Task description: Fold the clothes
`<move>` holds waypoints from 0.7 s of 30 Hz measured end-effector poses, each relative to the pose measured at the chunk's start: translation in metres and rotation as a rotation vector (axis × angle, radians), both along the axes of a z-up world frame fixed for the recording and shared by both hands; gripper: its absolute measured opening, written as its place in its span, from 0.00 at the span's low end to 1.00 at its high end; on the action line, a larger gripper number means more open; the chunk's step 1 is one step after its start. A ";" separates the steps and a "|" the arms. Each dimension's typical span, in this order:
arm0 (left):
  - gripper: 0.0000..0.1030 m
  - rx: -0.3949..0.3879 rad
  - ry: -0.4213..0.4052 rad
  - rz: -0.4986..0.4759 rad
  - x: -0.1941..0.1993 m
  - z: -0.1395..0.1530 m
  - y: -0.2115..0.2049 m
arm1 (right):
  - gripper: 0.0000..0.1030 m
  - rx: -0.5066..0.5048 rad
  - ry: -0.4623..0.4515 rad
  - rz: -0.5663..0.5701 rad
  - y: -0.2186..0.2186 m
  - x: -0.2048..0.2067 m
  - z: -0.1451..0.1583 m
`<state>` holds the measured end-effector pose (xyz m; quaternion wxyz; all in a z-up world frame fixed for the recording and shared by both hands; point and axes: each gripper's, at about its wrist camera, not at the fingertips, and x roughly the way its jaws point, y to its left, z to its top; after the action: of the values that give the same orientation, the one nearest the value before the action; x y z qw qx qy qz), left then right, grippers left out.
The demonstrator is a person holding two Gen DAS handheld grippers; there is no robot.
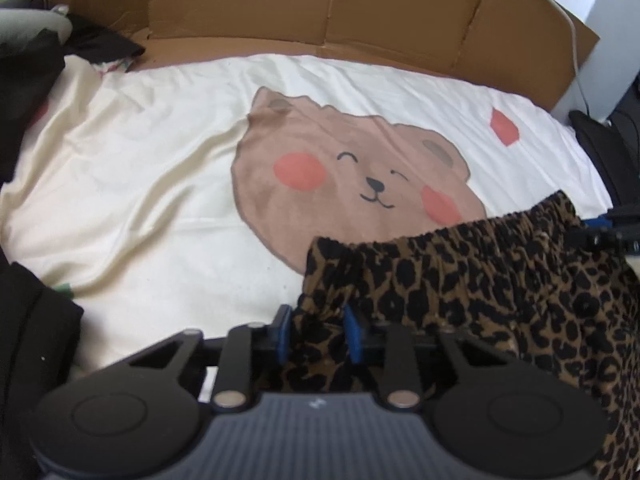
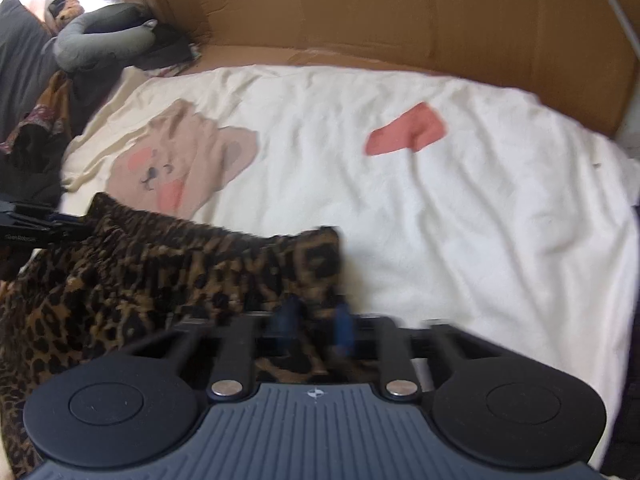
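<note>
A leopard-print garment (image 1: 480, 288) with a gathered elastic waistband is held up above a cream bedsheet (image 1: 140, 184). My left gripper (image 1: 318, 334) is shut on the garment's left waistband corner, fabric bunched between its blue pads. My right gripper (image 2: 318, 326) is shut on the other corner of the leopard-print garment (image 2: 160, 276), which stretches off to the left. The other gripper shows at the far edge of each view, and the right wrist view is blurred.
The bedsheet (image 2: 460, 220) carries a brown bear face (image 1: 360, 184) and a red patch (image 2: 408, 130). Flattened cardboard (image 1: 320, 4) stands along the far side. Dark clothes (image 1: 32, 340) lie at the left, with a grey neck pillow (image 2: 104, 32) and more clothes beyond.
</note>
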<state>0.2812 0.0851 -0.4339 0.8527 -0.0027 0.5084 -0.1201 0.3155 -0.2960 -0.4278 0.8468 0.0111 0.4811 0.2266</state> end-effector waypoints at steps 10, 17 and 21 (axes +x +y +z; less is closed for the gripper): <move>0.09 0.011 -0.133 -0.002 -0.001 0.041 -0.001 | 0.07 -0.026 -0.126 -0.073 -0.003 -0.002 0.042; 0.08 0.025 -0.181 0.021 0.028 0.061 -0.005 | 0.07 -0.075 -0.173 -0.082 0.007 0.023 0.062; 0.08 0.042 -0.184 0.009 0.045 0.059 -0.008 | 0.07 -0.110 -0.174 -0.077 0.011 0.039 0.064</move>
<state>0.3262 0.0771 -0.3750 0.8963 0.0240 0.4301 -0.1053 0.3541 -0.2846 -0.3638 0.8929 -0.0364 0.4165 0.1673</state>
